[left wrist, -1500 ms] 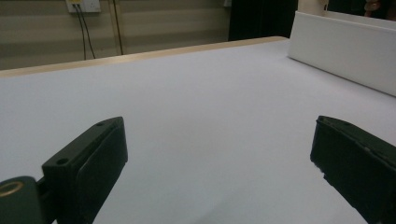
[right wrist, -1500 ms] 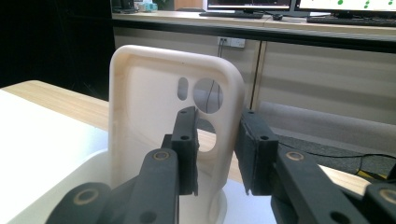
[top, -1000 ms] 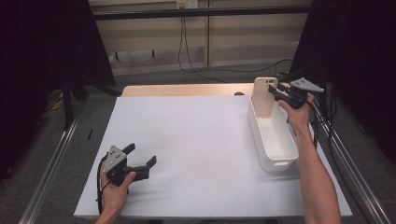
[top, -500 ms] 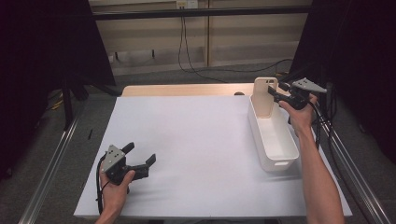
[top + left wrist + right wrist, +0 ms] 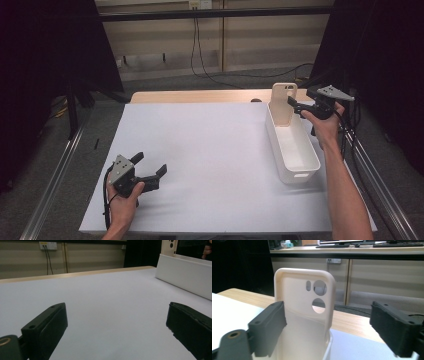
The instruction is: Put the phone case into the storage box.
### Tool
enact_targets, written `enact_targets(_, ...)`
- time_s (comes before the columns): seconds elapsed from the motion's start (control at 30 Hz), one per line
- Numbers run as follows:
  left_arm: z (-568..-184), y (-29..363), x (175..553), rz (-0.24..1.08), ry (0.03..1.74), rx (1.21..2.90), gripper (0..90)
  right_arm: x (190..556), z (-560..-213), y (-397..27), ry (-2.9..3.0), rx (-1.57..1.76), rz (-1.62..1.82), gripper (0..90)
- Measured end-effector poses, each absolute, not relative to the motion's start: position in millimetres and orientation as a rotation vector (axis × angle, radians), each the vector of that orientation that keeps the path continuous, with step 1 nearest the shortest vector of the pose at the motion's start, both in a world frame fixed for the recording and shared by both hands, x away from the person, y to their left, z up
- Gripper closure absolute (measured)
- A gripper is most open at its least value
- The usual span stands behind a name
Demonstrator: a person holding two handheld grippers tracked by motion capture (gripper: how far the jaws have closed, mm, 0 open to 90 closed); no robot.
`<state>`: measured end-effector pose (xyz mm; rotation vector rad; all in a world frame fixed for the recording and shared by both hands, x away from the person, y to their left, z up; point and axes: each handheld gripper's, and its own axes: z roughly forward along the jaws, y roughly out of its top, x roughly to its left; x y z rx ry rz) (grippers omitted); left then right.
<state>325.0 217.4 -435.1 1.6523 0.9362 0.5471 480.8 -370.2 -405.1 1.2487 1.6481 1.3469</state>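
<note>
1. We see the right gripper [image 5: 296,104] held at the far right of the table, its jaws pointing toward the cream phone case [image 5: 284,102]. The jaws have just been opening and now stand wide, with the case between them but no pad pressing on it.
2. In the right gripper view the two black jaws flank the phone case; the left jaw sits just beside its edge, the right jaw is well apart from it.
3. The right hand [image 5: 322,122] grips the gripper body from below, the forearm reaching up from the bottom right edge alongside the bin.
4. The phone case stands upright at the far end of the white bin [image 5: 293,165], leaning on its end wall, camera cut-outs at the top.
5. The bin is long and narrow and lies on the white table cover [image 5: 210,150] near its right edge.
6. The left gripper [image 5: 148,167] is well apart from all this, at the near left of the table, jaws spread wide with nothing between them.
7. The left hand [image 5: 124,200] holds it low over the cover, the wrist coming in from the bottom edge and the jaws aimed rightward toward the bin.
8. In the left gripper view the bare cover lies between the jaws, with the bin wall at the upper right.
</note>
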Motion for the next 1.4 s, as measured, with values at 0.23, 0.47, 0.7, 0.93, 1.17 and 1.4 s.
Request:
enact_targets(0.23, -435, 218, 323, 0.550, 0.931, 1.656, 3.5, 474, -403, -369, 1.635, 1.249, 1.348, 2.7)
enact_targets(0.47, -435, 221, 321, 0.555, 0.936, 1.646, 3.5, 470, -400, -364, 1.632, 1.241, 1.351, 0.0)
enact_targets(0.7, -434, 222, 321, 0.559, 0.936, 1.643, 3.5, 465, -399, -360, 1.629, 1.234, 1.359, 0.0)
enact_targets(0.93, -434, 223, 320, 0.560, 0.939, 1.635, 3.5, 460, -399, -358, 1.629, 1.231, 1.360, 0.0)
enact_targets(1.17, -434, 224, 319, 0.564, 0.942, 1.629, 3.4, 452, -396, -358, 1.632, 1.220, 1.375, 0.0)
enact_targets(1.4, -434, 226, 318, 0.572, 0.945, 1.623, 3.0, 442, -394, -362, 1.620, 1.233, 1.367, 0.0)
